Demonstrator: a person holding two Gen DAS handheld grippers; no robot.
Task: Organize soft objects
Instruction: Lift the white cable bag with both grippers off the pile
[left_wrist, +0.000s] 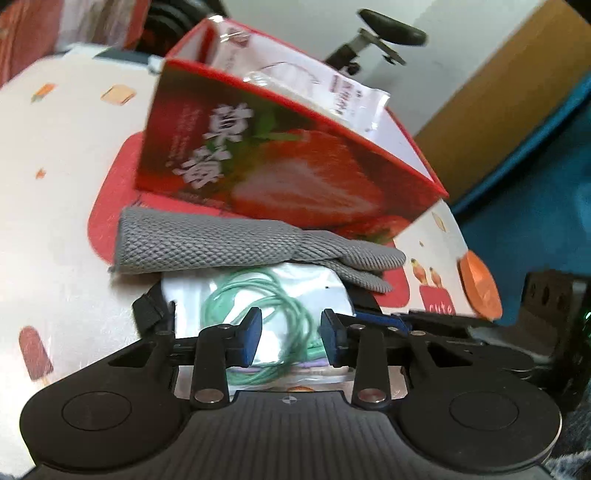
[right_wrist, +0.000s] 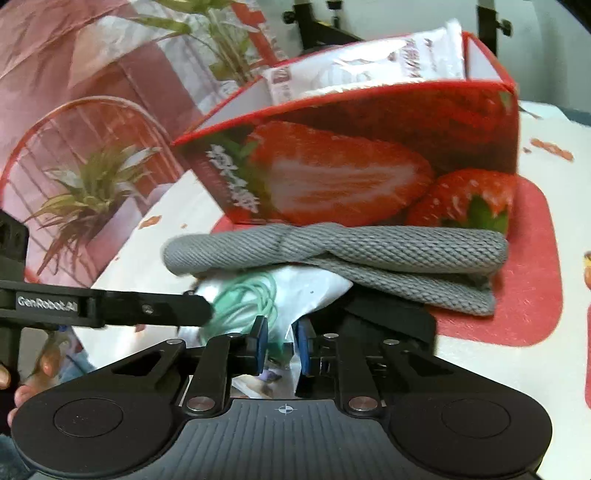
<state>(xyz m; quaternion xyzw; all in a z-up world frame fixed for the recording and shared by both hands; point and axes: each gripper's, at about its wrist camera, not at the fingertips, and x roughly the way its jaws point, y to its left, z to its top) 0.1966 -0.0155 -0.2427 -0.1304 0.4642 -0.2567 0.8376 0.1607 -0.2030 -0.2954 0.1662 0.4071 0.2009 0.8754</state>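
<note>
a red box (left_wrist: 295, 162) with a big strawberry picture stands on a white cloth (left_wrist: 55, 184) with little ice pop and snack pictures. the box sits on a red patch (right_wrist: 532, 288) of that cloth. a white packet (left_wrist: 332, 88) sticks up out of the open top of the box.

right in front of the box lies a grey woven cloth (left_wrist: 229, 243). it is folded and bunched in the middle, and it touches the bottom of the box. under its front edge lies a clear plastic bag (left_wrist: 258, 288) with a coiled green cord (left_wrist: 258, 306) inside. a black strap (right_wrist: 391, 321) lies under the bag, next to the grey cloth.

the left claw (left_wrist: 291, 332) is low over the bag. its blue pads (left_wrist: 251, 334) are a little way apart, with the bag and green cord between them, but i cannot tell if the pads press on the bag.

the right claw (right_wrist: 282, 343) comes at the bag from the other side. its blue pads (right_wrist: 260, 343) are close together, with a bit of the clear bag between them. it looks like it pinches the bag's edge.

in the right wrist view, the left claw's black finger (right_wrist: 162, 308) reaches in from the left side and its tip touches the bag by the green cord. a curtain (right_wrist: 92, 110) with plant pictures hangs behind the table.
</note>
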